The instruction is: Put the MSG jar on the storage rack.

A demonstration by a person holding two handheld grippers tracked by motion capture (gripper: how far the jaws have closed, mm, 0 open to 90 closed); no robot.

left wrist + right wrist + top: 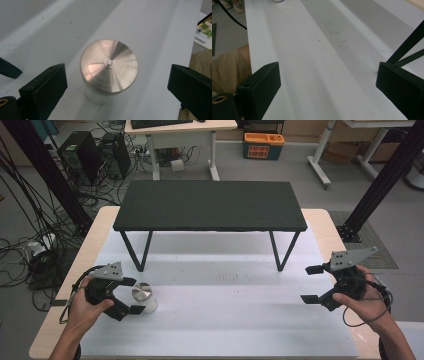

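A white cup with a brushed metal lid (143,296) stands upright on the white table top (225,320) at the front left. My left gripper (132,295) is open, its jaws on either side of the cup with gaps between them and it. In the left gripper view the lid (109,66) sits between the two black jaws, apart from both. My right gripper (312,284) is open at the front right, held above the table with nothing between its jaws. The right gripper view looks along the bare white surface (312,62).
A low black shelf (210,205) on thin black legs (135,252) spans the back half of the table. The wooden table edge (75,270) runs along the left. Beyond the table are computers, cables and a desk on the floor.
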